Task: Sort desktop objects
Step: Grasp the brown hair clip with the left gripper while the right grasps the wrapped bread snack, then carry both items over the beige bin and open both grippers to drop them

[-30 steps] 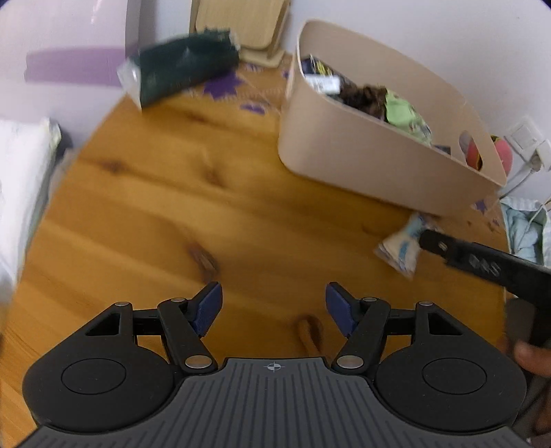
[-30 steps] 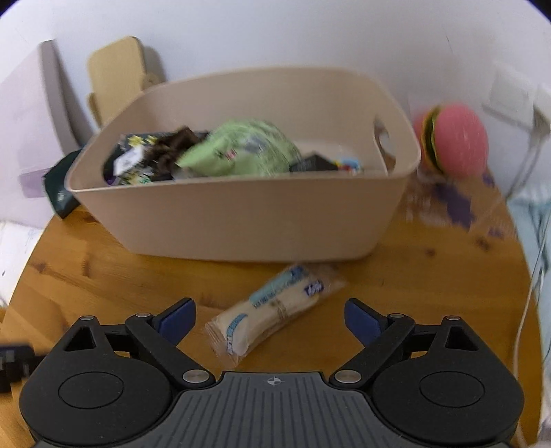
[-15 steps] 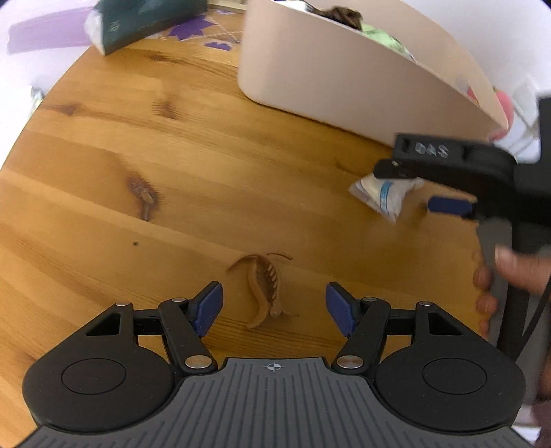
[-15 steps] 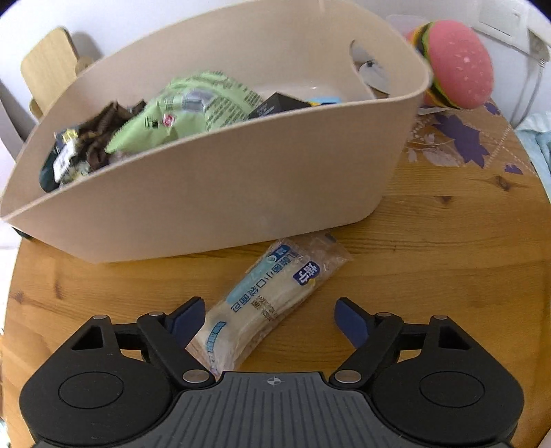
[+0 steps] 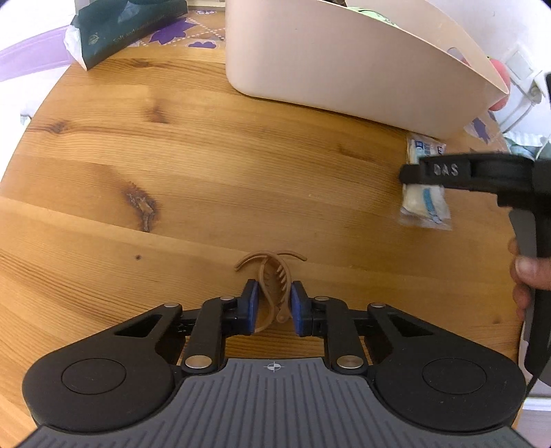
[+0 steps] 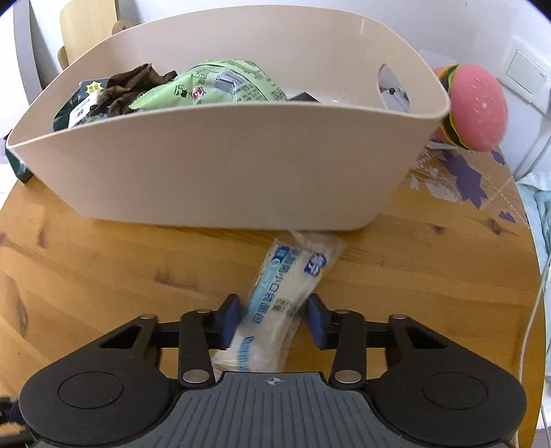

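Note:
A brown claw hair clip (image 5: 272, 275) lies on the wooden table (image 5: 206, 165), and my left gripper (image 5: 272, 310) is shut on it, both blue pads against its sides. A clear bread packet with blue print (image 6: 292, 275) lies just in front of the beige basket (image 6: 224, 165). My right gripper (image 6: 273, 320) straddles the packet's near half with its jaws closing, and the pads press on its sides. In the left wrist view, one black finger of the right gripper (image 5: 430, 170) crosses the packet (image 5: 425, 203) beside the basket (image 5: 344, 69).
The basket holds a green snack bag (image 6: 224, 82) and other packets. A dark green tissue pack (image 5: 127, 24) lies at the table's far left. A pink burger toy (image 6: 477, 107) sits right of the basket. A white cable (image 6: 537, 310) hangs along the table's right edge. A hand (image 5: 530, 275) holds the right gripper's handle.
Both grippers came down to the table and closed from wide open: the left onto the hair clip, the right onto the bread packet, which turned more lengthwise between its pads.

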The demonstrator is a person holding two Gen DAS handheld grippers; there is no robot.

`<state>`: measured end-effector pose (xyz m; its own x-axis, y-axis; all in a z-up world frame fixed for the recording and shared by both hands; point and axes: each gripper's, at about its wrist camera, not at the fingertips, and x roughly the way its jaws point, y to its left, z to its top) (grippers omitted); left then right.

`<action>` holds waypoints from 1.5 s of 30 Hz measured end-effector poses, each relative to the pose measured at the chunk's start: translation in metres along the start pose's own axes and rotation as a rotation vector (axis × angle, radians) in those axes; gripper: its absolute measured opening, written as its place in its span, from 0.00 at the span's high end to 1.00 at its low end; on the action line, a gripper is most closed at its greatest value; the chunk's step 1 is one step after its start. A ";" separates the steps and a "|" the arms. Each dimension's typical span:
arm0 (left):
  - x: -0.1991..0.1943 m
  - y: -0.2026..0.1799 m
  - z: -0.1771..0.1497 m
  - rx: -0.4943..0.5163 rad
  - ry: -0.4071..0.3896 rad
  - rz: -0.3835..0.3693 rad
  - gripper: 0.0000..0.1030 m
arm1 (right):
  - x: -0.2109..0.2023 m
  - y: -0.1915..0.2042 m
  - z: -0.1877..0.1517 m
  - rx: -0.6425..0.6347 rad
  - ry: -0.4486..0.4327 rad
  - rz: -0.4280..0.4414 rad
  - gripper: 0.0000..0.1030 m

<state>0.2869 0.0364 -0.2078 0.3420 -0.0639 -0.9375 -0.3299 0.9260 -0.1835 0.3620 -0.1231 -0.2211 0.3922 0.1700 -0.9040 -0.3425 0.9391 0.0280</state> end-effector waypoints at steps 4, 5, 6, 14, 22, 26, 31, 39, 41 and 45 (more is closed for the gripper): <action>0.001 0.005 0.000 -0.003 0.003 0.004 0.81 | -0.006 -0.006 -0.013 0.008 0.012 0.011 0.71; 0.000 0.006 0.000 -0.006 0.003 0.007 0.81 | -0.008 -0.015 -0.017 0.019 0.015 0.019 0.72; -0.002 0.008 -0.001 -0.009 0.002 0.008 0.81 | -0.010 -0.017 -0.020 0.028 0.015 0.024 0.73; -0.019 0.021 -0.003 -0.014 -0.033 0.005 0.81 | -0.023 -0.031 -0.038 0.061 0.019 0.057 0.76; -0.042 0.029 -0.001 -0.021 -0.052 -0.029 0.81 | -0.054 -0.024 -0.034 0.061 -0.016 0.075 0.76; -0.056 0.033 -0.001 -0.015 -0.069 -0.043 0.81 | -0.077 -0.032 -0.036 0.084 -0.044 0.100 0.76; -0.075 0.037 0.001 -0.015 -0.099 -0.060 0.81 | -0.110 -0.036 -0.039 0.088 -0.088 0.133 0.76; -0.105 0.036 0.026 -0.011 -0.208 -0.069 0.81 | -0.162 -0.037 -0.022 0.078 -0.199 0.171 0.76; -0.108 0.035 0.036 -0.014 -0.233 -0.066 0.81 | -0.169 -0.040 -0.012 0.085 -0.230 0.181 0.76; -0.119 0.032 0.064 -0.020 -0.297 -0.070 0.81 | -0.177 -0.044 0.009 0.087 -0.289 0.178 0.76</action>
<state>0.2916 0.0974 -0.0836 0.6058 -0.0128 -0.7955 -0.3126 0.9156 -0.2528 0.3155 -0.1923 -0.0581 0.5624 0.3994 -0.7240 -0.3584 0.9068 0.2219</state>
